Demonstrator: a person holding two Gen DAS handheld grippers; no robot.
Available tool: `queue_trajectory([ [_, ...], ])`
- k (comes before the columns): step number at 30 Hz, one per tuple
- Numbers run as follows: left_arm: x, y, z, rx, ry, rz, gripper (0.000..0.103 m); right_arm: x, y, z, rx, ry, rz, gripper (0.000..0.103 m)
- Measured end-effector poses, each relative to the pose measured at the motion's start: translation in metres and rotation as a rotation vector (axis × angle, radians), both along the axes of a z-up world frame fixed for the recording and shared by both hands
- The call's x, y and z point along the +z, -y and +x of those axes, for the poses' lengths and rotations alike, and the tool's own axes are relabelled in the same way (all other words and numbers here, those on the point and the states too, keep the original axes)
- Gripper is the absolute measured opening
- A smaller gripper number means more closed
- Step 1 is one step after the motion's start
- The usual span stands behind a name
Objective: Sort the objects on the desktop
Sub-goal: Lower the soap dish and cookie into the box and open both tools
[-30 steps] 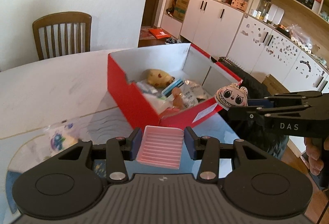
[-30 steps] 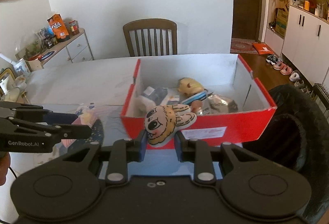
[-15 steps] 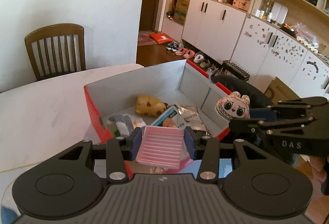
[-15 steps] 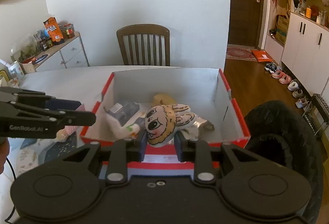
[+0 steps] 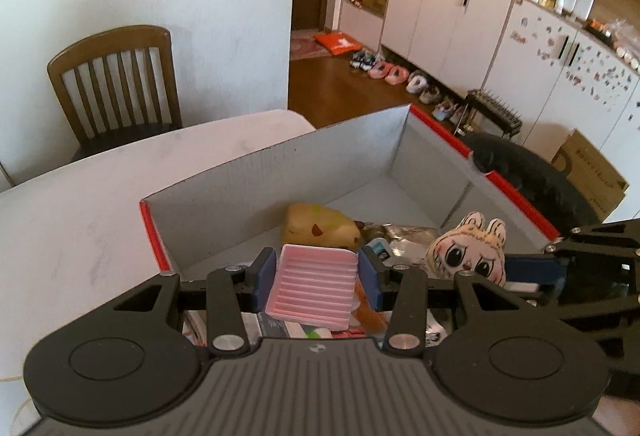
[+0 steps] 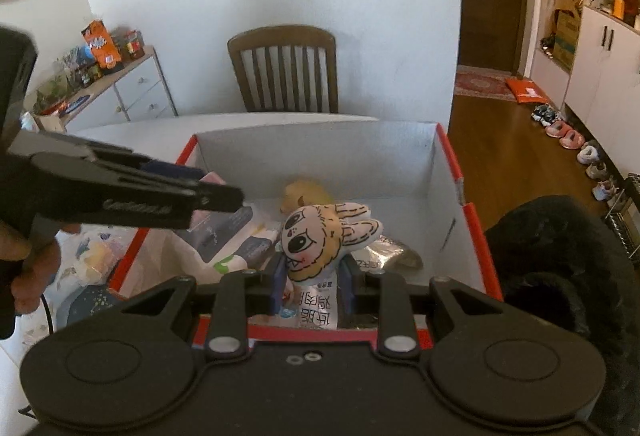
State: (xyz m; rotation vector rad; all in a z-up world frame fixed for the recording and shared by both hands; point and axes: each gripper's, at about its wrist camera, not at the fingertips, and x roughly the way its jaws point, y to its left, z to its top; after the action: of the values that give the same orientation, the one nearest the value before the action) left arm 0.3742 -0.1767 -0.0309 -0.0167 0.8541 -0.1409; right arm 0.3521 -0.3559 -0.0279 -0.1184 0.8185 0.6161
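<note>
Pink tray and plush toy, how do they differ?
The pink tray is flat, ribbed and rigid-looking; the plush toy is soft and rounded with a printed face and ears. The tray sits in the left claw, the toy in the right claw. Both are held above the red box.

You've got the pink ribbed tray (image 5: 314, 284) clamped by its two sides and tipped up a bit, hanging over the near end of the red box (image 5: 516, 192). The little plush face (image 6: 324, 236), cream with big drawn eyes and two ears, is pinched at its bottom edge and sits above the same box. Inside the grey-lined box there's already a yellow plush (image 5: 320, 228), a silver packet (image 6: 394, 256) and some other packets piled together.
</note>
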Motion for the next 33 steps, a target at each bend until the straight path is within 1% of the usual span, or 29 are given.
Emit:
queue_trajectory([
  [6,-0.016,0.007,0.024,-0.001,-0.060,0.028,0.044,-0.016,-0.014,0.012,0.049,-0.029,-0.041,0.026],
  [10,-0.027,0.011,0.033,-0.005,-0.093,0.049,0.044,-0.024,-0.021,0.021,0.080,-0.083,-0.036,0.026],
  [14,-0.037,0.009,0.043,0.005,-0.137,0.064,0.044,-0.031,-0.028,0.025,0.105,-0.111,-0.052,0.026],
  [17,-0.042,0.006,0.046,0.014,-0.160,0.053,0.044,-0.035,-0.030,0.027,0.116,-0.137,-0.054,0.027],
  [26,-0.053,0.004,0.051,0.021,-0.217,0.019,0.044,-0.044,-0.033,0.032,0.127,-0.158,-0.081,0.027],
  [29,-0.054,0.004,0.050,0.021,-0.222,0.020,0.044,-0.046,-0.036,0.032,0.133,-0.162,-0.088,0.031],
  [31,-0.053,0.002,0.050,0.031,-0.226,0.008,0.045,-0.046,-0.036,0.032,0.140,-0.166,-0.087,0.032],
  [33,-0.051,-0.001,0.050,0.042,-0.224,-0.008,0.048,-0.046,-0.035,0.031,0.139,-0.166,-0.086,0.038],
])
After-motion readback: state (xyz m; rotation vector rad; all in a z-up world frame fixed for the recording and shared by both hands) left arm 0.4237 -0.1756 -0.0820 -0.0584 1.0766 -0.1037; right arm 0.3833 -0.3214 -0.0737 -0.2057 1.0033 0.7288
